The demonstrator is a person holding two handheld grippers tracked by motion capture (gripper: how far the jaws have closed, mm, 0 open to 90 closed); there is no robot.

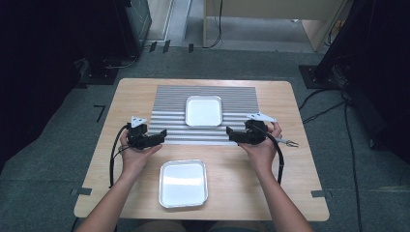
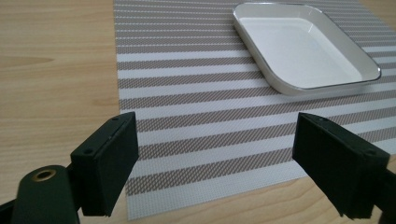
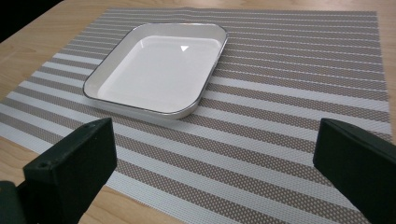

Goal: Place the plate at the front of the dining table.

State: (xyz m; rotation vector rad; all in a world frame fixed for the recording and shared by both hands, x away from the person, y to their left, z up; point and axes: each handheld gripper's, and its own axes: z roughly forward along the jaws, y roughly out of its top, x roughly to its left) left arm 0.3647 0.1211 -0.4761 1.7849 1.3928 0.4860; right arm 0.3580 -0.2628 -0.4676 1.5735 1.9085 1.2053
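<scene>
My left tool (image 1: 161, 135) hangs over the striped mat's (image 1: 241, 96) near left edge, jaws spread wide, nothing between them. A white dish (image 1: 203, 110) sits on the mat; a metal tray (image 1: 183, 183) lies nearer me on the bench (image 1: 300, 164). My right tool (image 1: 230, 134) is likewise wide, empty.

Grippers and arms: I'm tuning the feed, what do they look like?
Both the left gripper and right gripper are black, with flat rectangular jaw pads, each topped by a grey three-cornered plate and trailing a black cable. The forearms are bare; no sleeves show.
</scene>
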